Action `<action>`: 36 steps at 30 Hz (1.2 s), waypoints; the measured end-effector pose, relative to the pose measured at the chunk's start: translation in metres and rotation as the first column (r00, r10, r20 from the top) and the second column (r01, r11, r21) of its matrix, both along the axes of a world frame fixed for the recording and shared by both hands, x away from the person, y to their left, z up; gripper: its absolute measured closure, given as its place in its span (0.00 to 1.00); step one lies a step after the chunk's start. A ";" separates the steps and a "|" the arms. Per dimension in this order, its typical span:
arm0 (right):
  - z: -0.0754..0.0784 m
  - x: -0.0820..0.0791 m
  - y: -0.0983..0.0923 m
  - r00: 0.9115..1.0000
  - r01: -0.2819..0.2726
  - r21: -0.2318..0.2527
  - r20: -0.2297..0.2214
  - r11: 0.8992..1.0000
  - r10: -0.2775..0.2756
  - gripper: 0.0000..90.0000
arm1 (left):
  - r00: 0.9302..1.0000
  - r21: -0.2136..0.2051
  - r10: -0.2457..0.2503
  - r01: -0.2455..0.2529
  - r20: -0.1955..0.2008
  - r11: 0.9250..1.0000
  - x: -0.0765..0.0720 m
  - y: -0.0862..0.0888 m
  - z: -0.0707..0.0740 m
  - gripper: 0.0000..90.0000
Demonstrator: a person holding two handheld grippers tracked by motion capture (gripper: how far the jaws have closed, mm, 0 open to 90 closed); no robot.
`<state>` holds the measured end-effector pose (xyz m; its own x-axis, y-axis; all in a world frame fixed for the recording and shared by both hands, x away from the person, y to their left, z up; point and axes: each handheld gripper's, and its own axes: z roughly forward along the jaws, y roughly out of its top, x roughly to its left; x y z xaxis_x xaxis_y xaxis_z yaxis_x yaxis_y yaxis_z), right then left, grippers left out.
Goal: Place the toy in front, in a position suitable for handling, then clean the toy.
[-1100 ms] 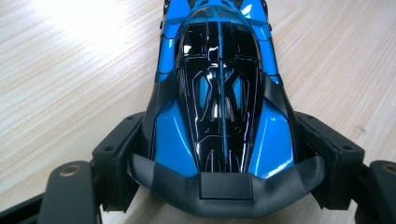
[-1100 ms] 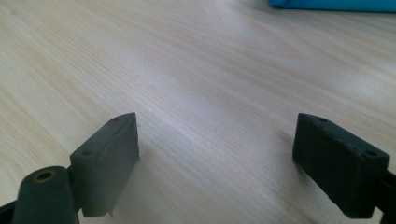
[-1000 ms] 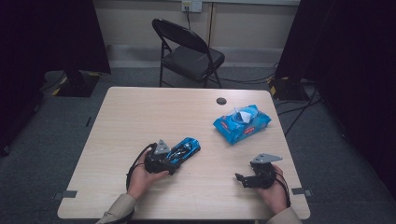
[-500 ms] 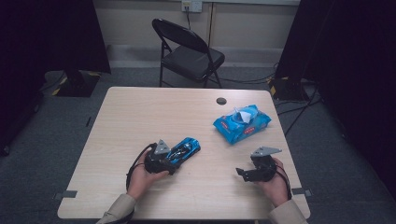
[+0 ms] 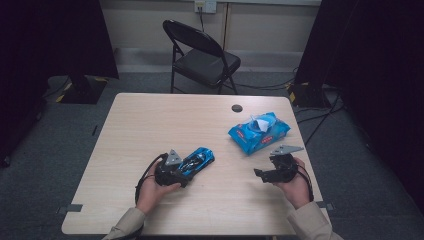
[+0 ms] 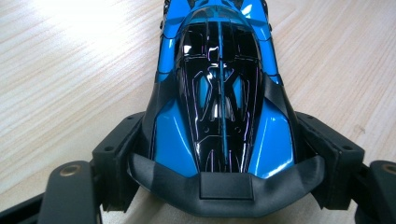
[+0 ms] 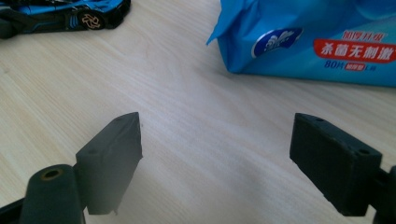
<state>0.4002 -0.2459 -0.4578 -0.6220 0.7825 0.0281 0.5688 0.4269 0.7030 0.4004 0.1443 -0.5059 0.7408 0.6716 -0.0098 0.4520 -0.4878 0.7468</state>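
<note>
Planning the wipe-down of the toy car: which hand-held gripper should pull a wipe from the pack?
Right. The right hand-held gripper is open, empty and beside the wet wipes pack; the left hand-held gripper is clamped on the blue toy car.

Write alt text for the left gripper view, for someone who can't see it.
A shiny blue and black toy car sits between the two black jaws of the left gripper, which clamp its sides at the end nearest the camera. It rests on a pale wooden table and points away up the frame.

A glossy blue-and-black toy car sits upright on its wheels on the table.
</note>
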 end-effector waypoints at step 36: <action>0.047 0.065 -0.009 0.998 0.056 -0.021 0.027 0.998 -0.056 0.19 | 1.000 -0.002 0.001 -0.001 0.000 1.000 0.000 0.000 0.000 0.27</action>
